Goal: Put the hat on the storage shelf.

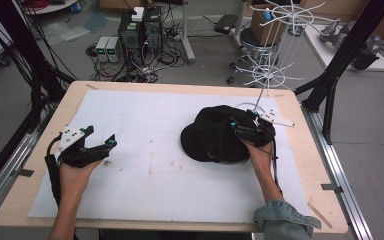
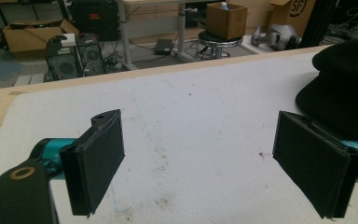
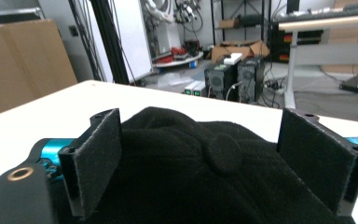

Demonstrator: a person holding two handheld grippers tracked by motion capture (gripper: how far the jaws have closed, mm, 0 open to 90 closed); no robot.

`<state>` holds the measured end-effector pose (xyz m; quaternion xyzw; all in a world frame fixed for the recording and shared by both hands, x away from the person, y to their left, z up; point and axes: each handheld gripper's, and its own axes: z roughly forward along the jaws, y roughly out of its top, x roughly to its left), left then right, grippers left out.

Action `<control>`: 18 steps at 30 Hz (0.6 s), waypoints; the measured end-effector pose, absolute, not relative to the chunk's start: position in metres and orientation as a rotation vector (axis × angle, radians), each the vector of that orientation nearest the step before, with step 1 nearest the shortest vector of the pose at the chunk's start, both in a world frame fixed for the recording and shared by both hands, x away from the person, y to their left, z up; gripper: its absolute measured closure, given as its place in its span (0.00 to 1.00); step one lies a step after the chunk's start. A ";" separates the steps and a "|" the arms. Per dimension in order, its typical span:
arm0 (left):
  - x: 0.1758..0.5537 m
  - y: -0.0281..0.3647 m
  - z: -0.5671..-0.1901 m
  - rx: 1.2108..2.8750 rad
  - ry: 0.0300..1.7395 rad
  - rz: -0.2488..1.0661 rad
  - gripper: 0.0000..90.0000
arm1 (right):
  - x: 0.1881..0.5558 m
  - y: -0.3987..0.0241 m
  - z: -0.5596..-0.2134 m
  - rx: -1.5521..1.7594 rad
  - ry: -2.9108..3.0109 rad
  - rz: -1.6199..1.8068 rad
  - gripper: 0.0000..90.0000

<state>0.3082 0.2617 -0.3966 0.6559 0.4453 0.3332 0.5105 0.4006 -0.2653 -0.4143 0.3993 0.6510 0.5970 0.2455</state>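
A black cap point(image 1: 212, 135) lies on the white mat point(image 1: 150, 170), right of the middle. My right gripper point(image 1: 237, 129) sits over the cap's right side. In the right gripper view its jaws stand open point(image 3: 200, 158), and the cap's crown point(image 3: 168, 135) with its top button lies low between them. My left gripper point(image 1: 101, 135) rests at the mat's left, well apart from the cap. It is open point(image 2: 200, 158), with bare mat between the pads, and the cap point(image 2: 345, 93) shows beyond its right jaw.
A white wire rack point(image 1: 275, 45) stands on a pole at the back right, its base just behind the cap. The wooden table point(image 1: 312, 165) borders the mat on all sides. Black frame posts point(image 1: 345, 55) rise to the right, and computer towers point(image 1: 140, 30) sit on the floor beyond.
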 end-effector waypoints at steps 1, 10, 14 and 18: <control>0.308 0.262 -0.396 1.582 1.071 0.800 0.18 | 0.401 -0.265 -0.414 1.090 1.777 1.629 0.18; 0.308 0.262 -0.396 1.582 1.069 0.799 0.18 | 0.406 -0.260 -0.420 1.094 1.876 1.530 0.26; 0.308 0.262 -0.397 1.579 1.070 0.800 0.19 | 0.407 -0.258 -0.422 1.102 1.896 1.494 0.33; 0.308 0.262 -0.397 1.580 1.070 0.800 0.19 | 0.406 -0.257 -0.421 1.086 1.915 1.451 0.44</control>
